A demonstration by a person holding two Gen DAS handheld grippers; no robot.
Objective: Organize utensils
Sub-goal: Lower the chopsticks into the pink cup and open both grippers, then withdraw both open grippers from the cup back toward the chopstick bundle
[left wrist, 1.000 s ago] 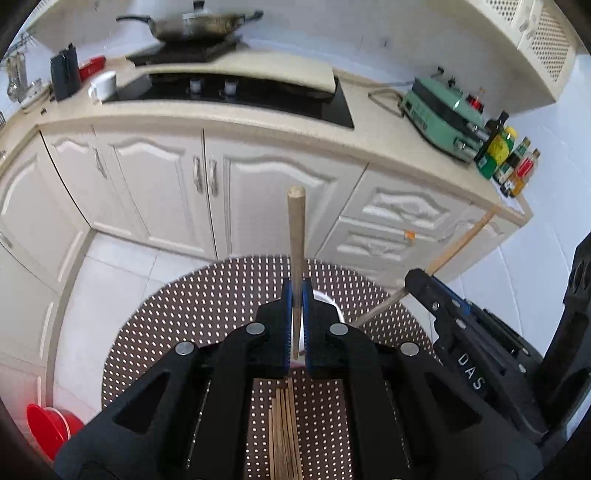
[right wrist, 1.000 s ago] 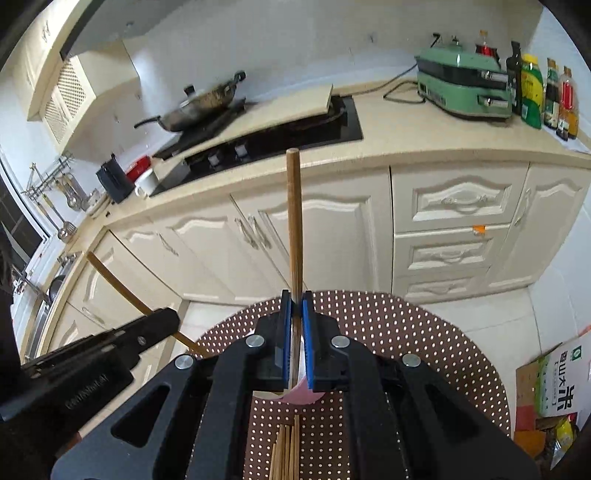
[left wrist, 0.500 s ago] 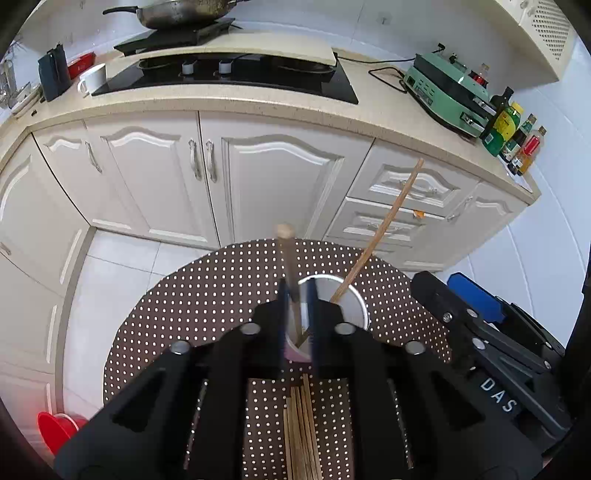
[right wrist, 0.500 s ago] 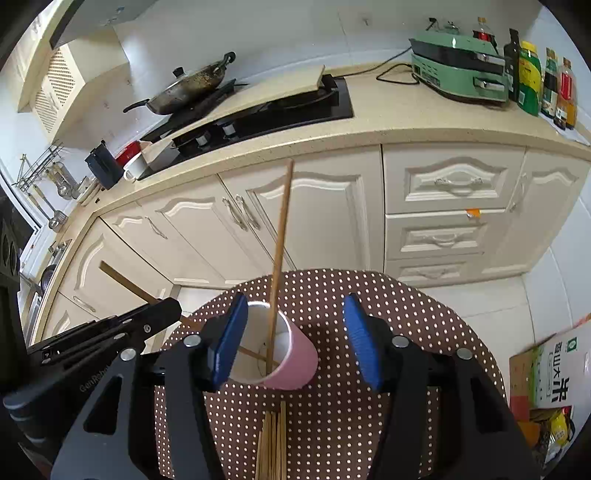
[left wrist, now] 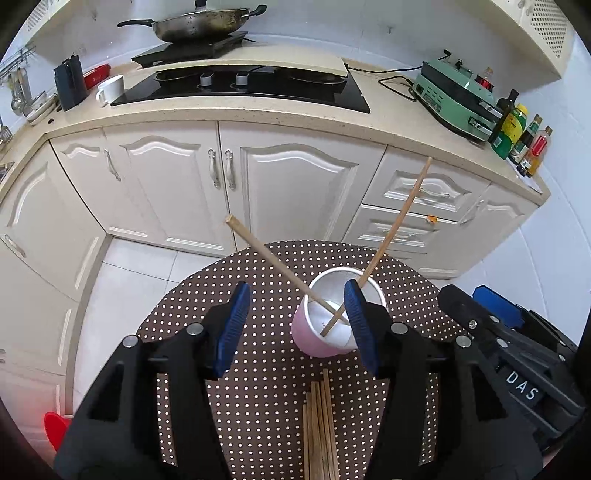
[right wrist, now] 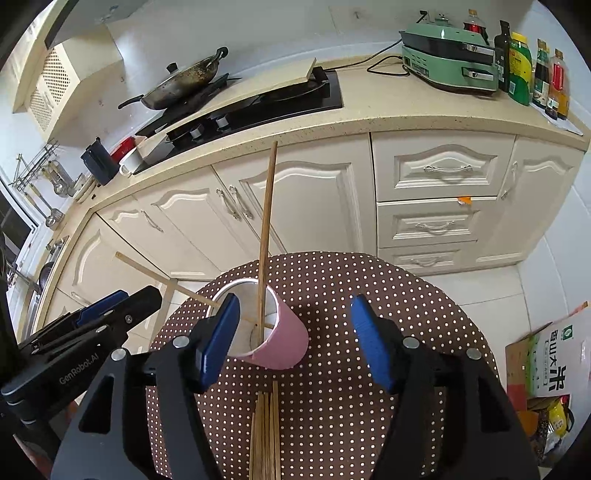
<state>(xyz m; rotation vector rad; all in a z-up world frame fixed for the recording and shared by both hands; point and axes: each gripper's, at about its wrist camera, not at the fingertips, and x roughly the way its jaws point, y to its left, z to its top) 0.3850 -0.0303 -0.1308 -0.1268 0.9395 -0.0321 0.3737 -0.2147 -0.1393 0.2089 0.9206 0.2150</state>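
Note:
A pink cup [left wrist: 317, 341] [right wrist: 282, 343] stands on a round brown dotted table [left wrist: 266, 398] [right wrist: 332, 406]. Two wooden chopsticks stand in it: one [left wrist: 269, 254] [right wrist: 162, 277] leans left, the other [left wrist: 399, 218] [right wrist: 266, 221] leans right and away. A bundle of several chopsticks [left wrist: 319, 428] [right wrist: 265, 432] lies flat on the table in front of the cup. My left gripper [left wrist: 297, 328] is open and empty, just above the cup's near left side. My right gripper [right wrist: 295, 339] is open and empty, jaws straddling the cup from above.
White kitchen cabinets and a counter with a black hob [left wrist: 240, 85], a wok [left wrist: 199, 26] and a green grill appliance [left wrist: 458, 99] stand beyond the table. A red bowl [left wrist: 55, 424] sits on the floor at left. A cardboard box [right wrist: 543, 354] stands on the floor at right.
Both grippers held a chopstick upright over the cup a second ago. The right jaws opened first, then the left, and both chopsticks now lean in the cup.

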